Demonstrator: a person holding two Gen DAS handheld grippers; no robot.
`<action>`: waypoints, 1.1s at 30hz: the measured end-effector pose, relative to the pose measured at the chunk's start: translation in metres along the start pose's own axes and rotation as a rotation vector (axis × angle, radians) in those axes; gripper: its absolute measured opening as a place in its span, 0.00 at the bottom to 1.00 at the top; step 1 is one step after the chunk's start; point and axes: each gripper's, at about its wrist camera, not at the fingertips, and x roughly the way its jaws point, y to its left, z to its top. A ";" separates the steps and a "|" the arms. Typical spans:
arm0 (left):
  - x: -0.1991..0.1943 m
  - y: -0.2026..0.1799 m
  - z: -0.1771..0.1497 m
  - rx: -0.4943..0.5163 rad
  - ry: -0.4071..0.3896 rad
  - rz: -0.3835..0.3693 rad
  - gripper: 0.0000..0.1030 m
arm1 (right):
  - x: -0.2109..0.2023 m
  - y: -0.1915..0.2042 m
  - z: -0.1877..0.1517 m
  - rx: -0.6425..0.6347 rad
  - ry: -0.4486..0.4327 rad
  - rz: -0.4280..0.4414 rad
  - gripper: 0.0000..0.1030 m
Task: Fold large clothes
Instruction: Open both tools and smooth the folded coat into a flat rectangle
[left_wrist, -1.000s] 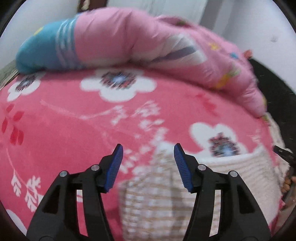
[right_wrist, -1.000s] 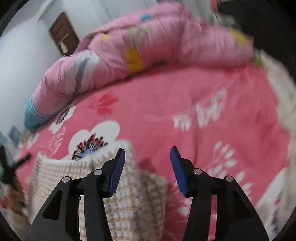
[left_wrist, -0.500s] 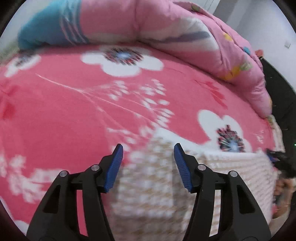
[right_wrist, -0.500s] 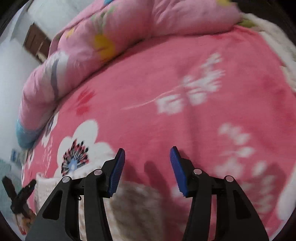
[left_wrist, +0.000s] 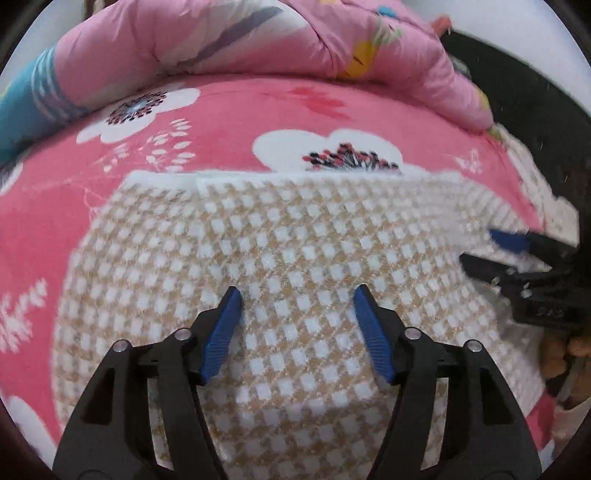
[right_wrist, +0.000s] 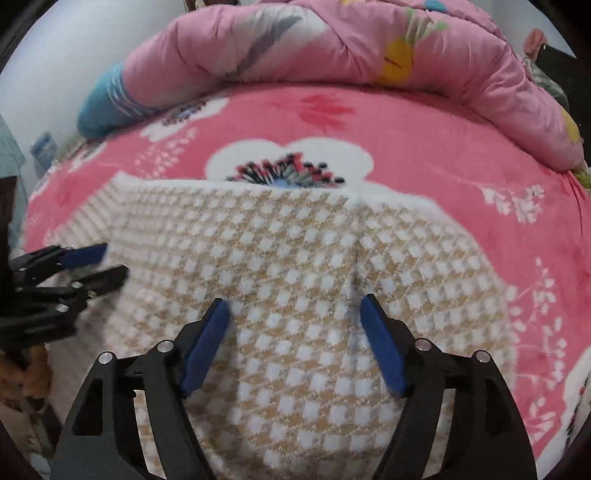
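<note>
Bed covered by a pink blanket (left_wrist: 240, 122) with white flowers; a beige-and-white checked garment (left_wrist: 295, 258) lies flat on its near part; a rolled pink quilt (right_wrist: 332, 48) with a blue end lies along the far edge.

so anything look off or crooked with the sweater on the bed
Nothing stands out. The sweater lies flat on the bedspread, its far edge fairly straight, with no damage to be seen. The frames are blurred, so small wrinkles could be missed.
</note>
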 end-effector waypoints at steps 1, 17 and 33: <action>-0.009 0.002 -0.001 -0.019 -0.007 -0.002 0.60 | -0.008 0.003 -0.002 0.001 -0.004 -0.021 0.70; -0.093 -0.022 -0.102 0.097 -0.179 0.083 0.65 | -0.082 0.066 -0.102 -0.092 -0.131 -0.056 0.77; -0.094 0.058 -0.167 -0.187 -0.150 0.048 0.84 | -0.087 -0.019 -0.182 0.213 -0.074 0.007 0.79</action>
